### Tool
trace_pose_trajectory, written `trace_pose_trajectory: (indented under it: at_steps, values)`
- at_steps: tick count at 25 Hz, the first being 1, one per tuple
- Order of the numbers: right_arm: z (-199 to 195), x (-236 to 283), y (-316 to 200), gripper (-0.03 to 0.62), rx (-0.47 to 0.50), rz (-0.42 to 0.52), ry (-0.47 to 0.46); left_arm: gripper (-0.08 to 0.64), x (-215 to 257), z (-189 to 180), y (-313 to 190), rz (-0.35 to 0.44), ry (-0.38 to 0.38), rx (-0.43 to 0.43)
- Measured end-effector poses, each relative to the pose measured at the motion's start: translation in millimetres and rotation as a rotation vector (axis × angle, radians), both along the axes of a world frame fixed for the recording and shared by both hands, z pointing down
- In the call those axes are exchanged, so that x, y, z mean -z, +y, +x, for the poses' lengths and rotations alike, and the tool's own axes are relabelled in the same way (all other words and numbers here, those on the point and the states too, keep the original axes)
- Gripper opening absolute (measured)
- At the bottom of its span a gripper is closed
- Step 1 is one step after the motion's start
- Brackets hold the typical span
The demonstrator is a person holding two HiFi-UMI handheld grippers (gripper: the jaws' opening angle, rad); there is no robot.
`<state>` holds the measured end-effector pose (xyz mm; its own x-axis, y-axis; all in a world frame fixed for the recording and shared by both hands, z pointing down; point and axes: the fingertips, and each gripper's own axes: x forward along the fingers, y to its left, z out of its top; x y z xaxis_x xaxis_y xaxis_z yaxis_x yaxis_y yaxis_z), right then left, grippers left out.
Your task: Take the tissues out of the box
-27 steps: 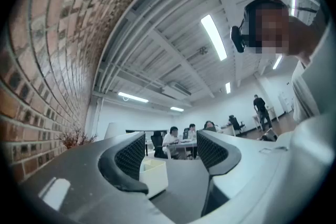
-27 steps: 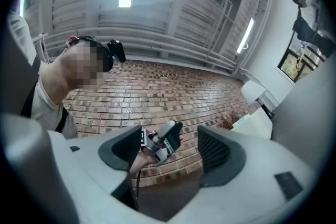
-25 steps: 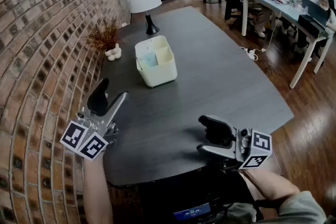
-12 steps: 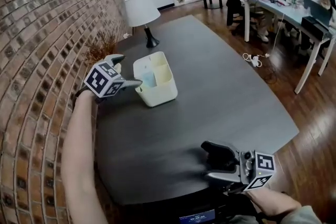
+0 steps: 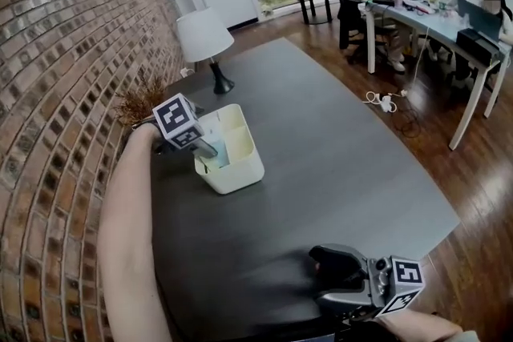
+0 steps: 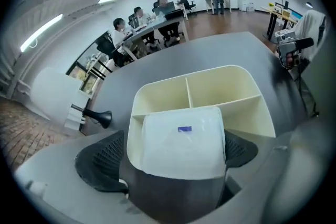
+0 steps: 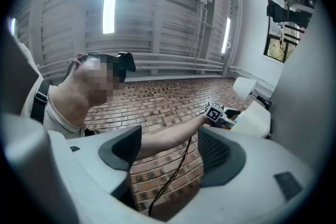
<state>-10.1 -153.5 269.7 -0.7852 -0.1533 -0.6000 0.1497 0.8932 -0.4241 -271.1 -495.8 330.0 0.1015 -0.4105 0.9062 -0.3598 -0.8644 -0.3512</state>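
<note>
Left gripper (image 6: 172,139) reaches down over the one cream box (image 5: 240,172), which stands near the left edge of the single dark grey table (image 5: 321,156), on the side along the brick wall (image 5: 64,52). Its jaws have just been opening and now stand wide apart, one on either side of the one pack of tissues (image 6: 181,147). The pads do not visibly press on the pack, so nothing is gripped. The pack is white and soft, with a small blue mark on top. It sits in the long compartment at the end of the box nearest this gripper. The box has three compartments in all, and the other two, smaller and side by side, hold nothing that can be seen. Right gripper (image 5: 317,280) is well apart from the box, at the near edge of the table. It is tilted upward, and its own view takes in the person's arm and the brick wall. Its two jaws are apart with nothing between them. One white-shaded lamp (image 5: 204,36) stands at the far left corner of the table, and one bunch of dried plants (image 5: 136,102) sits at the left edge between the lamp and the box. Three people sit at desks in the room beyond the table.
</note>
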Motion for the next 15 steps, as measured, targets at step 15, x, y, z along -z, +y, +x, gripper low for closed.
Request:
trace_pose_trajectory:
  at_steps: [15]
  values:
    - [-3.0, -3.0, -5.5, 0.348, -0.016, 0.017, 0.018, 0.496, -3.4, 6.7, 9.1, -0.042, -0.062, -0.043]
